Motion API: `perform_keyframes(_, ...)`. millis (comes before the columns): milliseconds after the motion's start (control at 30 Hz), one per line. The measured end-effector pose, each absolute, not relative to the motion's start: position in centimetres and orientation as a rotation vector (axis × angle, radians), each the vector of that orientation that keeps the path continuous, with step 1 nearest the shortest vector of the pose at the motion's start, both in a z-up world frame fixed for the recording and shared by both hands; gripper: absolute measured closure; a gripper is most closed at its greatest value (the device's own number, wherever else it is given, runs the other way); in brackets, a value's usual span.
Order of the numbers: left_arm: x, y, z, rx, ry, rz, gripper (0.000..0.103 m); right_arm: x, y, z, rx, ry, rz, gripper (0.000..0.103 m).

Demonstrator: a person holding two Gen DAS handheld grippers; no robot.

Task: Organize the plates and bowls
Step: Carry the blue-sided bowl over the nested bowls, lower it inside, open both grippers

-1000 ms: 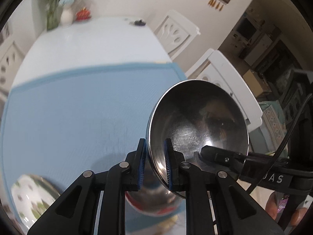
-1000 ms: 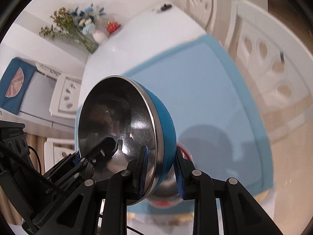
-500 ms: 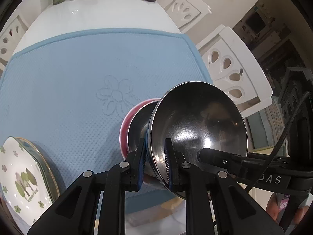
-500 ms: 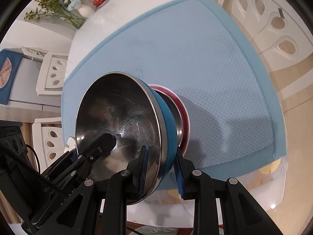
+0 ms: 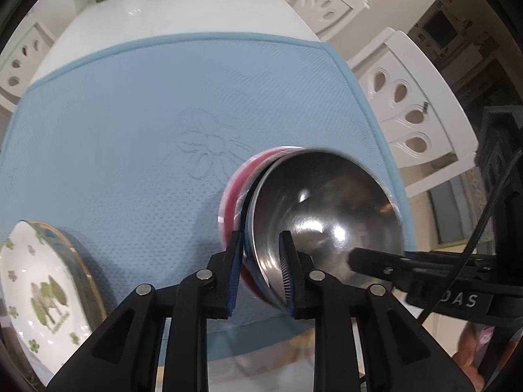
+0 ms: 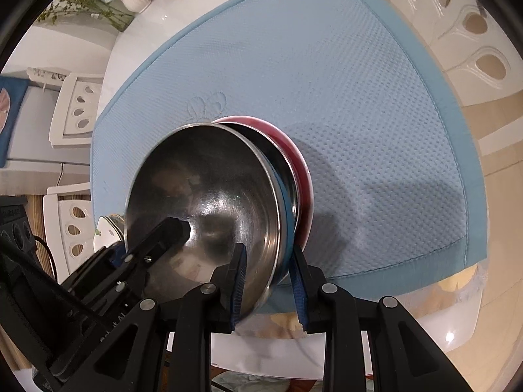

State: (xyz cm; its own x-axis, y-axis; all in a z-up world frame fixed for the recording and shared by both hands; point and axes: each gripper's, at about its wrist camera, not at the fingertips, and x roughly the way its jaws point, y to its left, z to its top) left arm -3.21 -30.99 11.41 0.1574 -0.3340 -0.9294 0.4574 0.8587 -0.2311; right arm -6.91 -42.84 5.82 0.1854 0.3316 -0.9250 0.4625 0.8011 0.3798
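Both tools, the left tool [image 5: 260,261] and right tool [image 6: 268,281], have lowered the blue-sided steel bowl [image 5: 323,209], each clenched on its rim, into the red-sided steel bowl [image 6: 295,160] near the surface's front edge, so nesting is nearly complete.

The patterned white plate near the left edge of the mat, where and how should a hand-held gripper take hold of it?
Grip the raised rim of the white plate with green tree and clover print, I'd say, one finger above and one below. It lies flat on the blue mat, so only the lip offers purchase; come in low from its mat-side edge.
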Motion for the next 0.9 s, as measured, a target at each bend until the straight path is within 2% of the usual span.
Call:
perform_keyframes(100, -3.0, -29.9, 11.6, 0.111, 1.277, -0.549, 0.074, -7.2, -42.8, 5.9, 0.645, 1.417, -0.104, 0.077)
perform_keyframes(367, -2.8, -29.6, 9.8, 0.066, 1.332, -0.547, 0.075, -8.0, -42.1, 4.4, 0.634, 1.447, -0.052, 0.077)
perform_keyframes(900, -1.4, -30.1, 11.0, 0.013, 1.331, -0.532, 0.075, -7.2, -45.5, 6.0, 0.672, 1.382, -0.011, 0.077)
